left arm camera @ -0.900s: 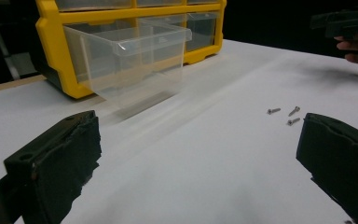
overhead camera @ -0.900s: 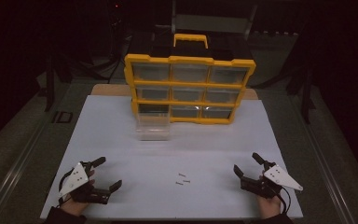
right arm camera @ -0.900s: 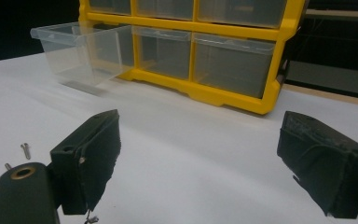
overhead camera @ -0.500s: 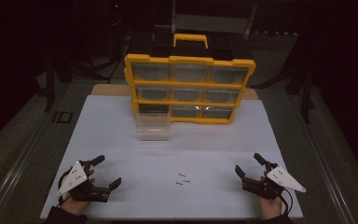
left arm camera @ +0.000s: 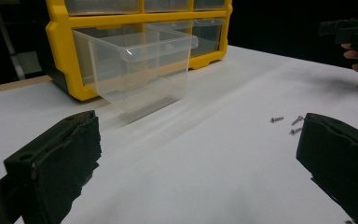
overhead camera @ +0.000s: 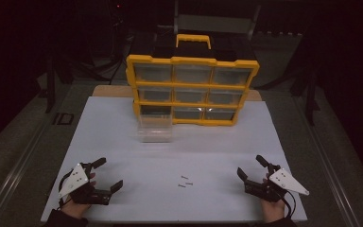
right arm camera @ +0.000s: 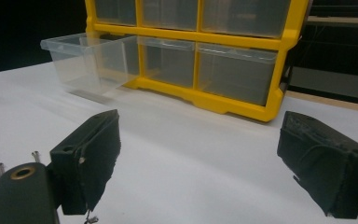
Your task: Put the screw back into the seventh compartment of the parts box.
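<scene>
Screws (overhead camera: 185,181) lie loose mid-worktop between left tongs (overhead camera: 108,174) at 9 o'clock and right tongs (overhead camera: 250,166) at 3, both spread and empty, clear drawer (overhead camera: 156,129) pulled out at 12; likely pre-grasp step, next needs either tongs closing on one screw.

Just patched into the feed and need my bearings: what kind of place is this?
Probably a dim workshop or lab bench set up for parts sorting: a yellow drawer organizer on a white tabletop, one clear drawer pulled out, small screws lying loose, dark stands behind.
</scene>
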`<state>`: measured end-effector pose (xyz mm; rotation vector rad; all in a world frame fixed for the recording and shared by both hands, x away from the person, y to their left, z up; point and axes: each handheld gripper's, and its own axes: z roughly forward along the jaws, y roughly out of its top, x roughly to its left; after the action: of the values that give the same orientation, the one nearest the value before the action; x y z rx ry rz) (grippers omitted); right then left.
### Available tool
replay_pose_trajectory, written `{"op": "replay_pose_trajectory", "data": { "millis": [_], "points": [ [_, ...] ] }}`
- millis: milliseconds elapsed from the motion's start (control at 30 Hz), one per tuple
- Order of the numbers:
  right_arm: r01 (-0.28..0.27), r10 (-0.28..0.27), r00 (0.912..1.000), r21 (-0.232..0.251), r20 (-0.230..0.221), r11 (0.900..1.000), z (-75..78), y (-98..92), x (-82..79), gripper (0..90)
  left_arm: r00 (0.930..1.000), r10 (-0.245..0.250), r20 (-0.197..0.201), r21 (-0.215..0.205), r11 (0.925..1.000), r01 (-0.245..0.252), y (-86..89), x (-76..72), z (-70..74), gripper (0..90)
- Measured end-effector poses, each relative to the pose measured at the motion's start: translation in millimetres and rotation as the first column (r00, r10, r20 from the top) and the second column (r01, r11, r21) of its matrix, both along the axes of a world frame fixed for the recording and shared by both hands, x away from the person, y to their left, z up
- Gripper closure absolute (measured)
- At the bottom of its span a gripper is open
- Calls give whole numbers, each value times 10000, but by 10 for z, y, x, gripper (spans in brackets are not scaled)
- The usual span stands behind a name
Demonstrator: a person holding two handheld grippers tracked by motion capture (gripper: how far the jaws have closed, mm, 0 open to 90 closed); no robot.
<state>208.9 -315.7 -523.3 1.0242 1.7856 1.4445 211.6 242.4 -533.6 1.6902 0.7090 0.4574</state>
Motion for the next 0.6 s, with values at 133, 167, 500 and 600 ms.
{"op": "replay_pose_trajectory", "data": {
  "millis": [133,167,500,600],
  "points": [
    [-24,23,10000,13,92,10000,14,16,-13,134,9998,112,-139,-97,9999,-114,10,2,16,0],
    [-41,41,9999,29,93,10000,15,19,-12,134,9997,147,-180,-192,9997,-151,12,4,22,0],
    [-141,142,9999,-124,92,9998,2,53,5,134,9974,577,-428,-854,9945,-612,49,14,232,0],
    [-115,115,9999,-54,29,9999,-2,51,9,134,9989,451,-118,-682,9966,-458,15,13,340,0]
  ]
}}
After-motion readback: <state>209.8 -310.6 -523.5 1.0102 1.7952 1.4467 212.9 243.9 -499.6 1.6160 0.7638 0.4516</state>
